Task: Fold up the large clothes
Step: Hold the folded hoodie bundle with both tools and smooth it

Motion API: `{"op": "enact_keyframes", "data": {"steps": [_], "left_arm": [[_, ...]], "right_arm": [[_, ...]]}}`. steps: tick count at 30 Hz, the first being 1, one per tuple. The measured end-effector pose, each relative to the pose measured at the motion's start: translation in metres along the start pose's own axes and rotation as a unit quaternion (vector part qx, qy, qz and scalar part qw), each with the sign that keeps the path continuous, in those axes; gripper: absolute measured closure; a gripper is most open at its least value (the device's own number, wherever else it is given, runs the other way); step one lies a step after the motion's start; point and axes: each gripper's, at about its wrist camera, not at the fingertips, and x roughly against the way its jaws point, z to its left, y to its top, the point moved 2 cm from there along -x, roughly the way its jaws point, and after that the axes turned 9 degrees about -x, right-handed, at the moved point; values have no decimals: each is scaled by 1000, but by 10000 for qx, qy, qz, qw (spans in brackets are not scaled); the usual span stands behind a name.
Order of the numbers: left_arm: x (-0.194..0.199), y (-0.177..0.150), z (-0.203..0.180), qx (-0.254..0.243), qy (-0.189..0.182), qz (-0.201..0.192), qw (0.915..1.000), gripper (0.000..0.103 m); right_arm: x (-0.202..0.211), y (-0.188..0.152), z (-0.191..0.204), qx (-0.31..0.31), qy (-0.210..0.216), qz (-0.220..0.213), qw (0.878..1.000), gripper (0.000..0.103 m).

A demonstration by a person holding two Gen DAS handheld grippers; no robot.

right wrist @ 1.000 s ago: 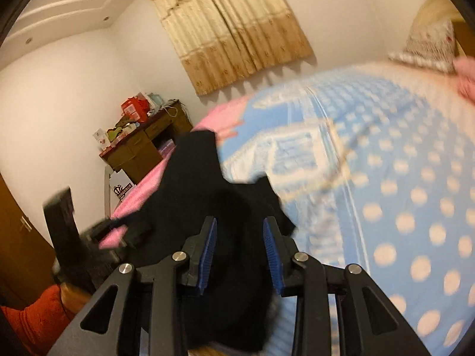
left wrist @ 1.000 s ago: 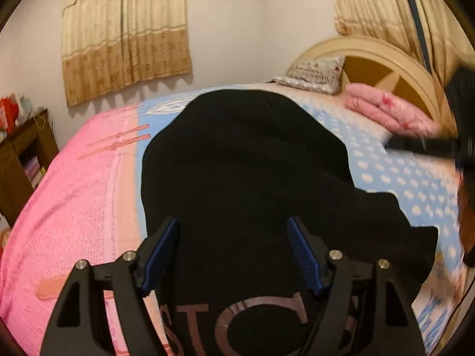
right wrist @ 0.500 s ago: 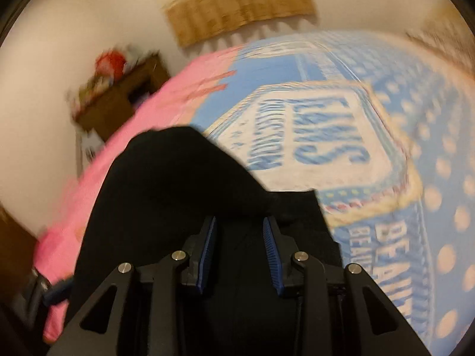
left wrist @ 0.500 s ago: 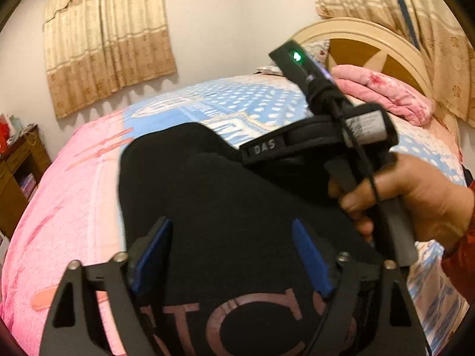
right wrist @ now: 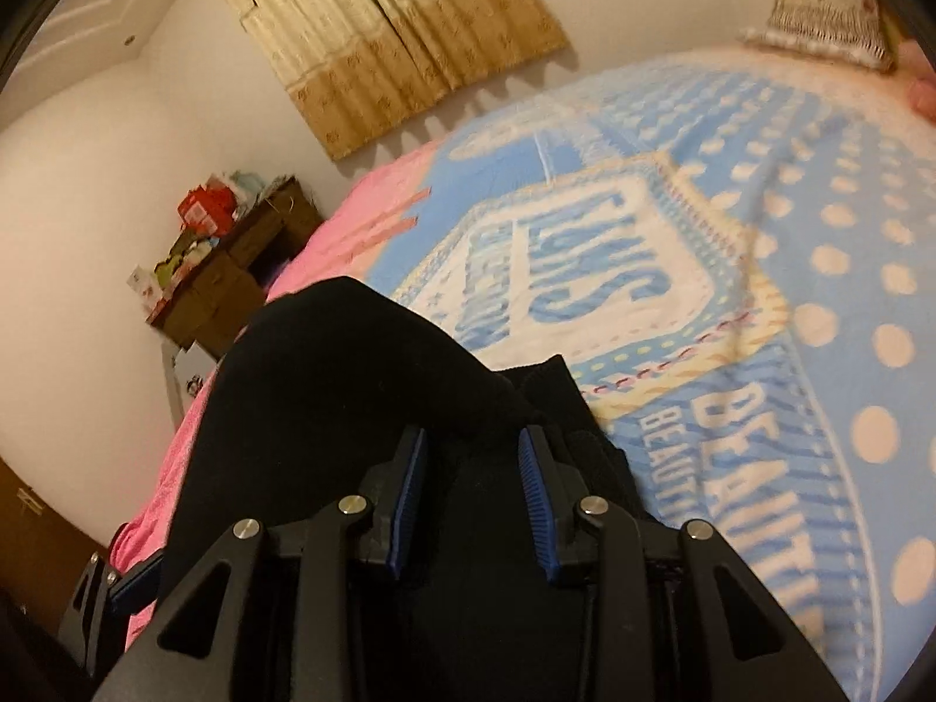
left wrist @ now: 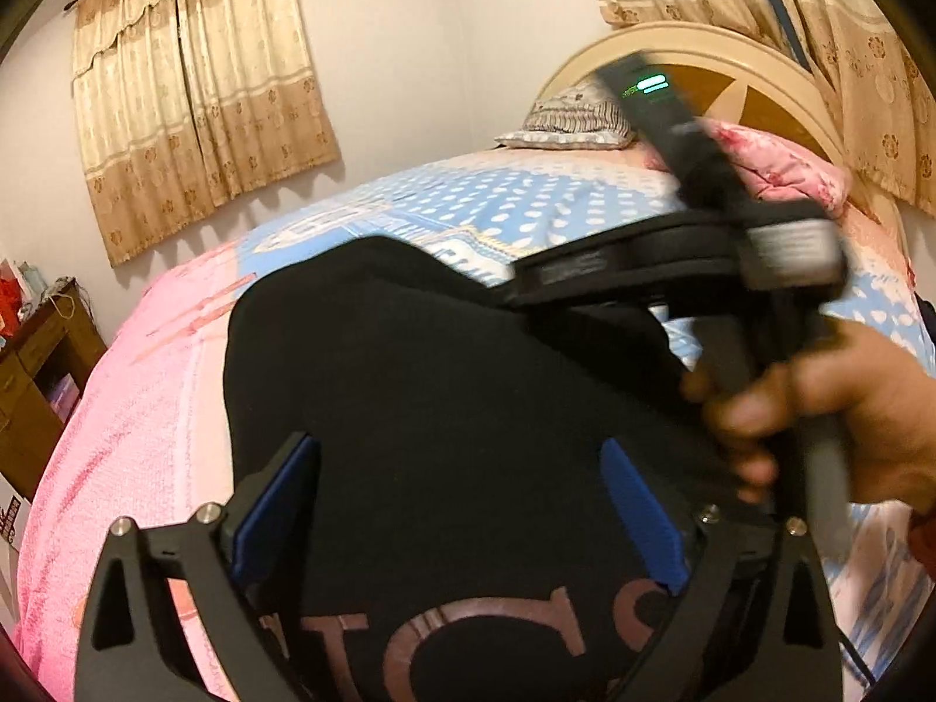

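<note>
Left wrist view: the left tongs stand wide apart, their ribbed blue pads flanking nothing, poised over a soft, matte black garment with dull rose lettering at its near end. The garment lies rumpled on the bed, whose fuzzy cover is pink on the near-left side of the garment and pale blue with cream dots beyond it. To the right of the garment, a hand grips the hard black handle of the right tongs, blurred, with a green light on its stem. Half a second ago that device sat closer to the garment's middle; now it is further right and higher.

Right wrist view: the right tongs are only partly apart, with a bunched fold of the black garment rising between and just past the blue pads; whether the pads actually pinch it cannot be told. Beyond the garment the bed's cover shows a printed label panel. The picture is sharper than half a second ago, and the garment's hump sits closer to the pads.
</note>
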Motion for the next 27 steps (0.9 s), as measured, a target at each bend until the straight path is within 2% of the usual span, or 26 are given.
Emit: {"op": "enact_keyframes", "data": {"steps": [1, 4, 8, 11, 15, 18, 20, 22, 24, 27], "left_arm": [[-1, 0, 2, 37, -21, 21, 10000, 5], [-3, 3, 10, 228, -31, 80, 9997, 5], [-5, 4, 14, 323, -78, 116, 9994, 5], [-6, 4, 11, 290, -36, 140, 9995, 5], [-10, 4, 13, 239, -7, 204, 9995, 5], [-15, 7, 3, 34, 133, 299, 9995, 4], [-15, 10, 1, -6, 151, 354, 9993, 4], [-9, 11, 7, 113, 25, 366, 9993, 4], [4, 10, 20, 342, -103, 216, 9991, 4], [26, 6, 58, 861, -56, -35, 9963, 4]], "right_arm": [[14, -3, 0, -13, -7, -84, 10000, 60], [51, -7, -2, -214, -89, -356, 9991, 60], [89, -16, 8, -10, -15, -598, 9982, 60], [86, -21, 25, 210, -17, -494, 9986, 60], [45, -37, 24, 240, -455, -132, 9986, 60], [41, -59, 18, 295, -626, -623, 9957, 60], [43, -65, 17, 289, -714, -772, 9940, 60], [47, -67, 9, 106, -564, -780, 9953, 60], [49, -67, 1, -41, -410, -710, 9966, 60], [53, -70, -4, -36, -355, -733, 9967, 60]]}}
